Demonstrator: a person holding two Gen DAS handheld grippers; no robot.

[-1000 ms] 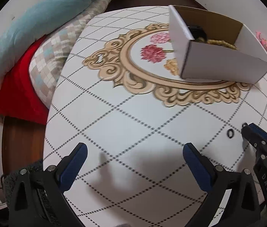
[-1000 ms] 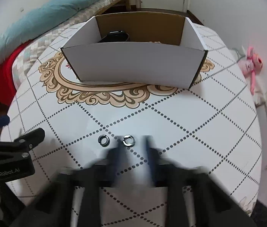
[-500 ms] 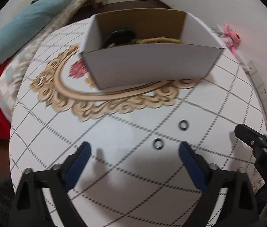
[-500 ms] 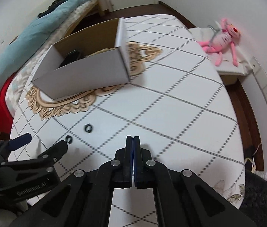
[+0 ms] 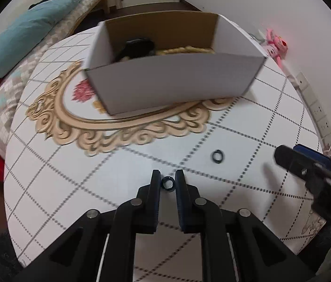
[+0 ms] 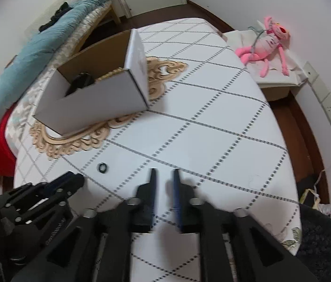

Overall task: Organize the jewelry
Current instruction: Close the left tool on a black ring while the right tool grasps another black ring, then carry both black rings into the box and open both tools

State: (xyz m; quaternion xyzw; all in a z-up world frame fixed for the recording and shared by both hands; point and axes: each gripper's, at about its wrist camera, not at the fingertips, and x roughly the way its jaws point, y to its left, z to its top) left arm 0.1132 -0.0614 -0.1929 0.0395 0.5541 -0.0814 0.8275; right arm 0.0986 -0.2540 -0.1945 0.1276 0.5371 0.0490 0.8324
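Black fingers of the left hand-held gripper [image 5: 167, 183], spread wide half a second earlier, now nearly pinch the near ring [image 5: 167, 183] on the tabletop [image 5: 76, 188], so pickup toward the box [image 5: 172, 80] begins; right hand-held gripper [image 6: 164, 178] sits slightly parted, empty.

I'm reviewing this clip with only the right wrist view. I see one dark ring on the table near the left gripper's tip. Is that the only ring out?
Observer: No. The left wrist view shows two. The near ring lies between the fingers of the left gripper, and the far ring lies free to its right.
Operator: Is the near one gripped?
Observer: The fingers stand close on both sides of it, but I cannot confirm contact.
Operator: I see only a gold sliver in the box.
Observer: A gold strand runs along the far wall of the box, to the right of a black item.
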